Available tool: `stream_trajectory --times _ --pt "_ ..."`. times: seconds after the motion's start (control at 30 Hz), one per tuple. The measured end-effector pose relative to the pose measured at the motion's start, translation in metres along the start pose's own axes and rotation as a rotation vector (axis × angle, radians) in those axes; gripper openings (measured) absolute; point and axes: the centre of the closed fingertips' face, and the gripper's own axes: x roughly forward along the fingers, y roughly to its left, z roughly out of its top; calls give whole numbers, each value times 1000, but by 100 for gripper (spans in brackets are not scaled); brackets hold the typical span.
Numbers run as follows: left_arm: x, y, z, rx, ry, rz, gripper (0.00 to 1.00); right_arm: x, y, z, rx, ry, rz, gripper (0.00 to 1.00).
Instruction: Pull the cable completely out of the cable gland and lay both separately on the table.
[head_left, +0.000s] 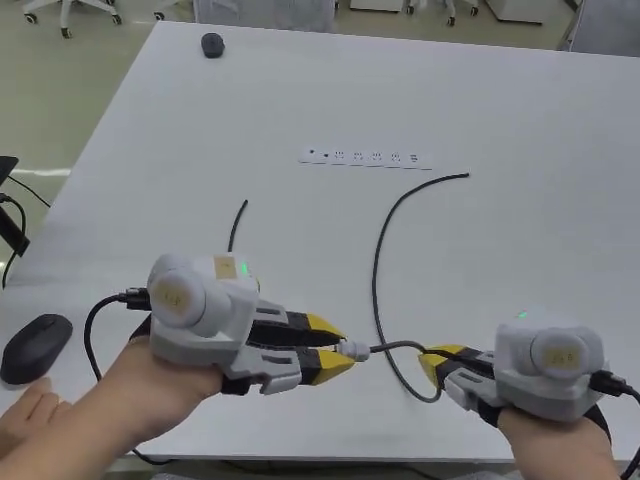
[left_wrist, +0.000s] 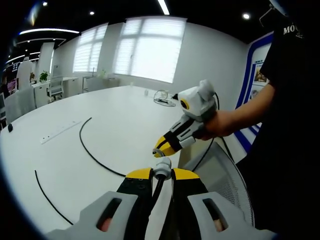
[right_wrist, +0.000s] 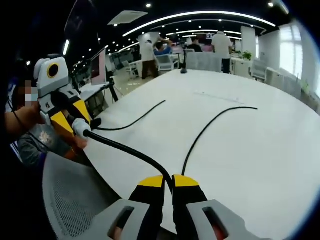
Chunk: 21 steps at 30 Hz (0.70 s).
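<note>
Head view: left tongs clamping white cable gland above near desk edge; right tongs pinching black cable.
Left gripper view: gland sitting between closed tips.
Right gripper view: cable running from own tongs into gland.

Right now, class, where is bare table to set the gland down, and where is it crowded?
Bare table lies right of the long cable, this side of the power strip; also between the short cable and the long one. Crowded: the near edge, where the left gripper and right gripper work.
</note>
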Motion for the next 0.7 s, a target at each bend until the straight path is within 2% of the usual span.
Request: stream_trajectory --times 0.1,0.13,0.2,0.27,0.33,0.43,0.53,0.6,0.67,0.7 --pt "0 0 -1 -8 1 2 15 0 0 -3 33 6 5 0" --pt "0 0 -1 -9 1 4 15 -1 1 -3 24 3 3 0" --pt "-2 2 -2 -19 0 13 15 -3 3 2 -64 -20 6 0" --pt "-4 3 -3 -25 1 18 15 -6 4 2 -57 -20 5 0" --pt "-6 4 -3 -49 -6 19 15 -11 7 7 -49 -47 15 1" --pt "-8 6 -6 -42 1 29 15 -14 9 5 -58 -37 24 2" --pt "-10 9 -9 -41 0 41 15 -17 11 5 -107 -26 16 3" --pt "-11 9 -9 -47 -9 45 15 -19 15 7 -129 -15 21 8" --pt "-11 9 -9 -49 -13 49 15 -22 23 12 -183 -13 30 12" --pt "-12 9 -9 -46 -16 52 15 -24 26 15 -232 -4 29 14"
